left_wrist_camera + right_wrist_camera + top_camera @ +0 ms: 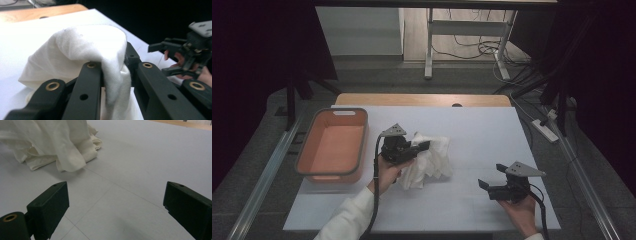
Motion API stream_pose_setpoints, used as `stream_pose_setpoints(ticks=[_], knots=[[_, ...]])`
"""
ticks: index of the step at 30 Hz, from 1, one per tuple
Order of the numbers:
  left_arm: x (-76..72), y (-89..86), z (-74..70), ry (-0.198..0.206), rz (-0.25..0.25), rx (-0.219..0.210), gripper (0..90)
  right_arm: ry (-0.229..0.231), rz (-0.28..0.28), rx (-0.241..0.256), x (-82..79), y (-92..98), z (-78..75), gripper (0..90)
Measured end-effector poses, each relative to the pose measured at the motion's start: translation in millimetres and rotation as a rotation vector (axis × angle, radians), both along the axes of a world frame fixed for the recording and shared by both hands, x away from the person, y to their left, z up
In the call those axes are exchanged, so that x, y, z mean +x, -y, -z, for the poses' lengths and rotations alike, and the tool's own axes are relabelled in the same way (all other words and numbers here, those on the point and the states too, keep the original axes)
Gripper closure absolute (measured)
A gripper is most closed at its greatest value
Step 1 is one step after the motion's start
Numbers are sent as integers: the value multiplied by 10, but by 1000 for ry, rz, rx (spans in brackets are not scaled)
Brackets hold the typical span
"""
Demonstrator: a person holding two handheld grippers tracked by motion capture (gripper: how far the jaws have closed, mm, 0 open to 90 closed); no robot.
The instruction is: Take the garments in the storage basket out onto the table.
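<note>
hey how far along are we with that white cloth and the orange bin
Early stage. Done: the left tool has closed on a fold of the white cloth, bunched on the table. In hand: that grip. The right tool is open, apart from the cloth. Left, probably: moving the cloth into the orange bin, which holds no cloth.

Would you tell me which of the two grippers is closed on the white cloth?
The left gripper, beside the orange basket, pinches the white cloth between its jaws; the right gripper is open over bare table.
</note>
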State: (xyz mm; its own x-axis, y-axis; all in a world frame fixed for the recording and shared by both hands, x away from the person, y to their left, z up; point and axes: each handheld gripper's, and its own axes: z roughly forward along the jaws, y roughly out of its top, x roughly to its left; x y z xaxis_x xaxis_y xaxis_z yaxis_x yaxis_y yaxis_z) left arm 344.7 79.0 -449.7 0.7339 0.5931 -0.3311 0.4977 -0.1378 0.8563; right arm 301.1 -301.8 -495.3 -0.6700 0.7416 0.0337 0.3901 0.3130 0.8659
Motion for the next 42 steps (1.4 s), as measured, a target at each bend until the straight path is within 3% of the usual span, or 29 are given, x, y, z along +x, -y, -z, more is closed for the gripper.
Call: stream_pose_setpoints(ticks=[10,21,30,32,38,40,42], knots=[[65,73,181,-22,-2,70,793,2,3,6,-11,21,1,65],[143,190,549,-111,7,161,781,-2,2,6,-6,28,2,65],[135,200,544,-101,16,172,738,0,7,15,-1,49,-1,65],[130,201,529,-94,21,173,670,-1,9,15,4,48,0,65],[64,210,443,-49,22,215,218,-2,9,17,23,33,-1,65],[37,198,381,-22,32,237,152,-3,12,22,26,35,-4,65],[16,160,308,2,40,233,132,0,13,21,28,43,-5,65]])
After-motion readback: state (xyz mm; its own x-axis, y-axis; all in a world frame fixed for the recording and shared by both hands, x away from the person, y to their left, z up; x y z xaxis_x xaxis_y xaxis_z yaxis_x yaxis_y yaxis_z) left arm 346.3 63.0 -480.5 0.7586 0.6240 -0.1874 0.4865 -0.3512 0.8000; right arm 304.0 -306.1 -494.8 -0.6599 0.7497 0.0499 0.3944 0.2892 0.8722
